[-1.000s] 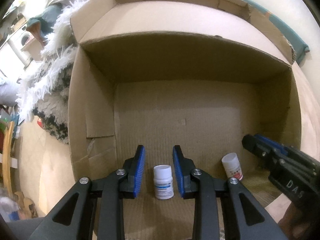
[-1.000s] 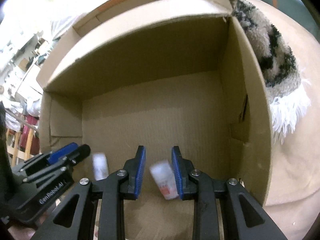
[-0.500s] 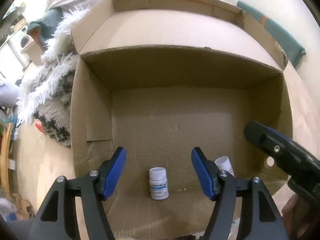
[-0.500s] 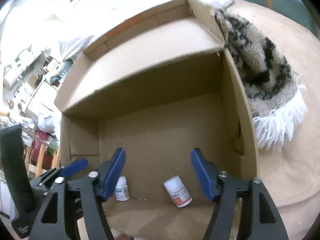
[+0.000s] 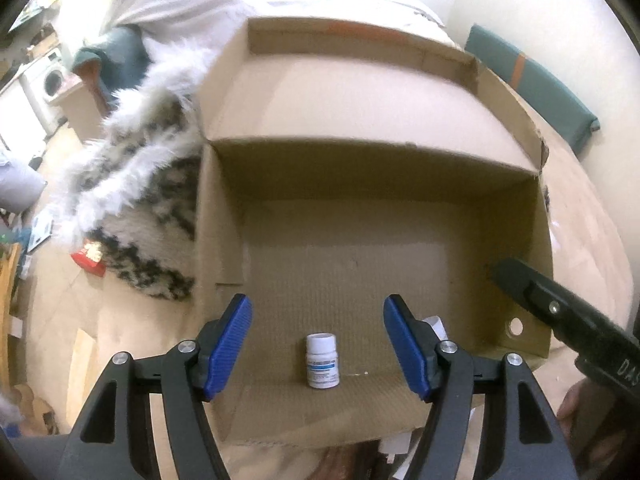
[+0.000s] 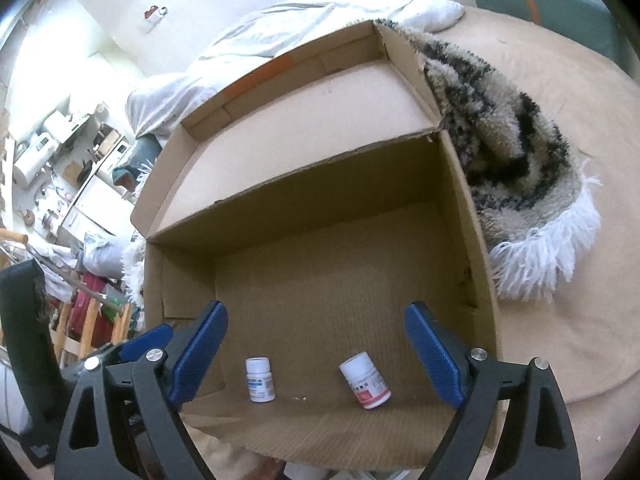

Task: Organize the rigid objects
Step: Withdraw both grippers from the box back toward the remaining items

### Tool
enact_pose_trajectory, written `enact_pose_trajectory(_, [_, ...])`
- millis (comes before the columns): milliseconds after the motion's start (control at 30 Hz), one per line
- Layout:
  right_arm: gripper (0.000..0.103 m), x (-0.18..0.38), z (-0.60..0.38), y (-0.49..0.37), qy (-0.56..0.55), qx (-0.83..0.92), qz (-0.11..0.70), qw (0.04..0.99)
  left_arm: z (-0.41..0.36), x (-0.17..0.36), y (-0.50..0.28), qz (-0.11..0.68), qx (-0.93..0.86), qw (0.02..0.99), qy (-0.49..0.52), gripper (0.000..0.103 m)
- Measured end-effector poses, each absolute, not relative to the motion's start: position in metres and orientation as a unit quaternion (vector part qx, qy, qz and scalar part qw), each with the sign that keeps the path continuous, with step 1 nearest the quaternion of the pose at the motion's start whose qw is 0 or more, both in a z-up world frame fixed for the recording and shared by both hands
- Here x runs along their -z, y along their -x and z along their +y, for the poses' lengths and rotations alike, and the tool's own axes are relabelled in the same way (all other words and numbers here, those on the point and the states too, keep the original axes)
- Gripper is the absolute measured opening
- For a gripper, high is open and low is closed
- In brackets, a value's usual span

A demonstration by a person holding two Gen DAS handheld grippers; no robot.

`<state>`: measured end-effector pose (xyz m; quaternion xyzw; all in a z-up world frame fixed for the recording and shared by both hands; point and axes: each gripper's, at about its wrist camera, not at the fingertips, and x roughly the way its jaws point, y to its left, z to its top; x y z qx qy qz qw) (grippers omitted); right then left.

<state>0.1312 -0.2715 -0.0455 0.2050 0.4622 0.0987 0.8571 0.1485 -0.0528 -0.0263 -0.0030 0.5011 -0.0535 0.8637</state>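
An open cardboard box [image 5: 516, 208] [image 6: 472, 240] lies before both grippers. A white pill bottle with a blue label [image 5: 322, 361] [image 6: 260, 380] stands upright on the box floor near the front edge. A white pill bottle with a red label [image 6: 365, 380] stands tilted to its right; in the left wrist view only its top [image 5: 437, 325] shows behind my right finger. My left gripper [image 5: 318, 348] is open and empty, above and back from the blue-label bottle. My right gripper [image 6: 316, 354] is open and empty, with both bottles seen between its fingers.
A shaggy black-and-white rug [image 5: 132, 208] [image 6: 516, 168] lies against the box. A white duvet [image 6: 300, 28] lies behind the box. A teal cushion [image 5: 532, 84] sits at the far right. A red packet [image 5: 90, 258] lies left of the box. The right gripper's arm [image 5: 568, 320] reaches over the box's right corner.
Both grippers opened, let go of their bottles and drew back and up out of the box. The bottles stay on the box floor, the red-label one leaning.
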Motion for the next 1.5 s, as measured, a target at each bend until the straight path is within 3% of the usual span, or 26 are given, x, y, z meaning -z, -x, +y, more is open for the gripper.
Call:
enact_pose_trajectory(500, [0.096,0.025,-0.273,-0.082,-0.214,-0.111,0.453,0.858,-0.02,0.002,-0.102,0.497,0.025,0.867,0.009,0.067])
enact_pose_trajectory(1033, [0.096,0.038,-0.281,-0.035,-0.249,-0.086,0.475,0.84,0.023,0.03,-0.061,0.53,-0.009,0.847,0.042,0.067])
enact_pose_trajectory(1500, [0.096,0.068,-0.29,-0.029,-0.24,-0.049,0.53,0.812,0.011,0.092,-0.059,0.637,0.018,0.769,0.048,0.066])
